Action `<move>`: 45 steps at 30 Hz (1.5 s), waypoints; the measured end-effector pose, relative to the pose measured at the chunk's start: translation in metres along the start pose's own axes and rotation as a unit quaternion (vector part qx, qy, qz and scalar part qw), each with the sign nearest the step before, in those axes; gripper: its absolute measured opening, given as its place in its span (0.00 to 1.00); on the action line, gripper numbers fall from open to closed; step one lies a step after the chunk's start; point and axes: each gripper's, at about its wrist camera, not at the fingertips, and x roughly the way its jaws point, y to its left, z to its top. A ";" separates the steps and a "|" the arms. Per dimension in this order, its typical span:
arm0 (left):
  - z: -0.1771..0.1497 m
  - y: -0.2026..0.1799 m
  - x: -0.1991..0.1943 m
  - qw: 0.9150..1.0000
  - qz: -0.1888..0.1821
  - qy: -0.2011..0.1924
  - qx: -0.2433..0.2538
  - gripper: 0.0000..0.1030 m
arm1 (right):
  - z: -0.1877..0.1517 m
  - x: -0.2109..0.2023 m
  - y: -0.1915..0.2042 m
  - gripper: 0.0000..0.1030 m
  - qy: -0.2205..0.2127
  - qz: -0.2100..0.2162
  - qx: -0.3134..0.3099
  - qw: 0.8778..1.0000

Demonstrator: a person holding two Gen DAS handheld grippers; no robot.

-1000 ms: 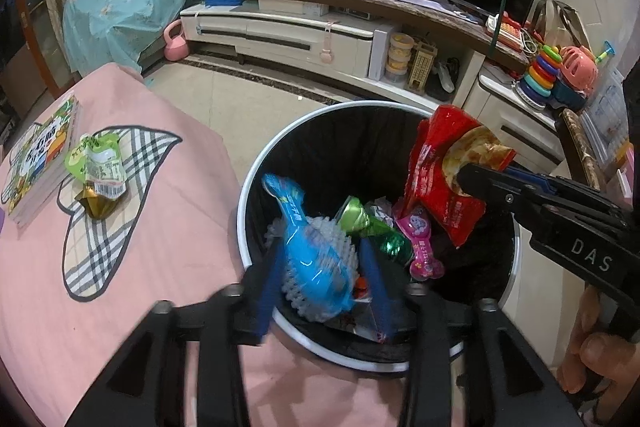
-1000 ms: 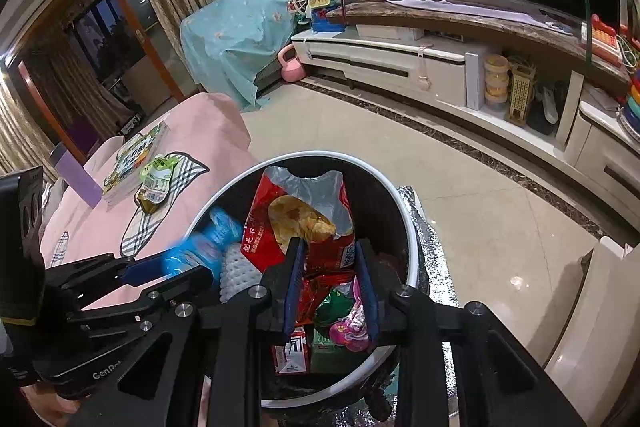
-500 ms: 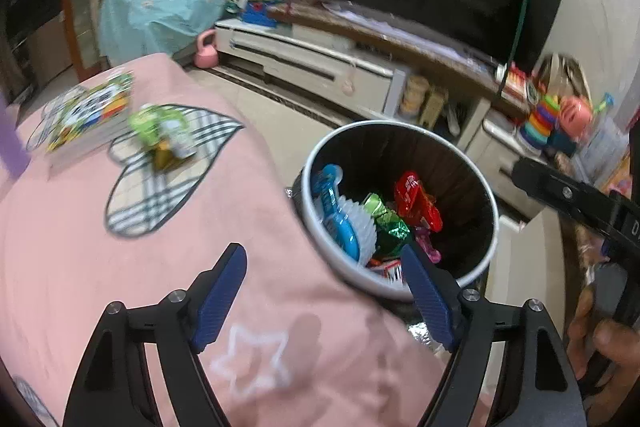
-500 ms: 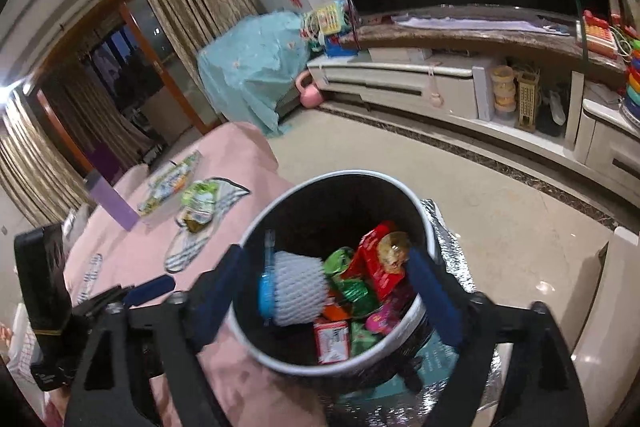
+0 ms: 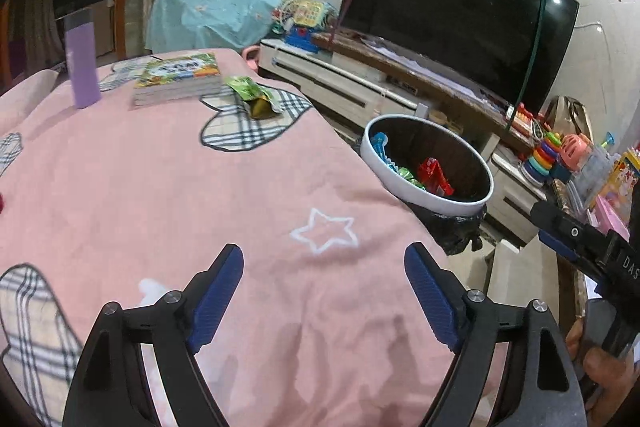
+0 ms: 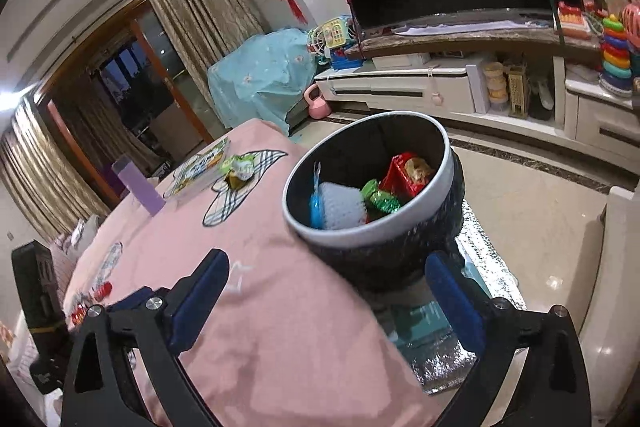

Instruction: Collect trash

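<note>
Both tongs stand wide with nothing between the jaws, which have just been opening: the left gripper hangs over bare pink cloth, and the right gripper frames the near rim of the bin. What looks like the next piece of trash, a crumpled green wrapper with a dull gold end, lies far ahead of the left tongs and a little to their left, on the plaid heart patch beside the stack of books; from the right tongs the same wrapper sits well off to the left, beyond the bin's far rim. Judging by that, the left hand seems the nearer one and has open cloth before it. The wrapper's long axis appears to run from its green top down to the gold tip, slanting across the left tongs' line rather than along it, so a turn of the wrist may be needed. The bin stands to the right of the left tongs, against the table's edge, already holding a blue packet, a white mesh piece, green foil and a red bag. A purple bottle stands upright past the books. Small red bits near the left edge of the right view are too blurred to name, and whether they count as trash I cannot tell. Only a thumb and fingertips of the right hand show, cut off at the frame.
</note>
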 end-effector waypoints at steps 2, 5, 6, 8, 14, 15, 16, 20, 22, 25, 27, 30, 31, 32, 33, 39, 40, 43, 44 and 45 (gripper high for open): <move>-0.003 -0.002 -0.016 1.000 0.003 -0.017 0.004 0.82 | 0.001 -0.009 0.007 0.97 -0.010 0.001 -0.006 1.000; -0.006 -0.005 -0.041 0.999 0.013 -0.046 0.010 0.86 | 0.007 -0.026 0.022 0.97 -0.031 -0.003 -0.025 0.999; -0.007 -0.005 -0.049 0.998 0.014 -0.057 0.012 0.90 | 0.010 -0.034 0.028 0.97 -0.044 -0.005 -0.035 0.998; -0.010 -0.006 -0.070 0.996 0.025 -0.089 0.012 0.97 | 0.011 -0.052 0.042 1.00 -0.077 -0.017 -0.053 0.995; -0.039 -0.003 -0.109 0.976 0.119 -0.179 0.015 0.99 | -0.014 -0.082 0.074 1.00 -0.198 -0.076 -0.115 0.970; -0.045 -0.003 -0.111 0.974 0.128 -0.185 0.018 0.99 | -0.018 -0.079 0.073 1.00 -0.202 -0.082 -0.116 0.969; -0.050 -0.003 -0.112 0.972 0.135 -0.190 0.022 0.99 | -0.025 -0.072 0.071 1.00 -0.202 -0.082 -0.111 0.970; -0.070 -0.007 -0.107 0.966 0.167 -0.191 0.040 0.99 | -0.042 -0.052 0.061 1.00 -0.187 -0.074 -0.089 0.976; -0.077 -0.014 -0.102 0.965 0.176 -0.190 0.045 0.99 | -0.049 -0.045 0.059 1.00 -0.180 -0.076 -0.091 0.976; -0.080 -0.023 -0.093 0.963 0.186 -0.188 0.049 0.99 | -0.058 -0.044 0.066 1.00 -0.181 -0.089 -0.108 0.973; -0.079 -0.026 -0.090 0.963 0.188 -0.187 0.050 1.00 | -0.059 -0.045 0.070 1.00 -0.180 -0.090 -0.118 0.972; -0.076 -0.027 -0.092 0.962 0.189 -0.190 0.048 1.00 | -0.060 -0.051 0.073 1.00 -0.183 -0.090 -0.125 0.971; -0.076 -0.026 -0.091 0.962 0.190 -0.192 0.047 1.00 | -0.061 -0.051 0.073 1.00 -0.182 -0.089 -0.125 0.971; -0.076 -0.025 -0.092 0.962 0.191 -0.192 0.047 0.99 | -0.060 -0.053 0.074 1.00 -0.181 -0.088 -0.126 0.971; -0.076 -0.025 -0.091 0.962 0.191 -0.191 0.047 1.00 | -0.060 -0.053 0.074 1.00 -0.180 -0.087 -0.126 0.972; -0.073 -0.022 -0.088 0.964 0.187 -0.183 0.051 1.00 | -0.060 -0.052 0.075 1.00 -0.176 -0.090 -0.129 0.972; -0.073 -0.023 -0.089 0.964 0.188 -0.183 0.052 1.00 | -0.061 -0.051 0.075 1.00 -0.176 -0.091 -0.131 0.972; -0.071 -0.021 -0.088 0.964 0.185 -0.183 0.053 0.99 | -0.061 -0.052 0.076 1.00 -0.175 -0.096 -0.133 0.971; -0.072 -0.020 -0.088 0.964 0.185 -0.183 0.053 1.00 | -0.061 -0.052 0.076 1.00 -0.175 -0.097 -0.133 0.971; -0.073 -0.020 -0.088 0.964 0.184 -0.183 0.054 1.00 | -0.061 -0.052 0.076 1.00 -0.174 -0.097 -0.132 0.971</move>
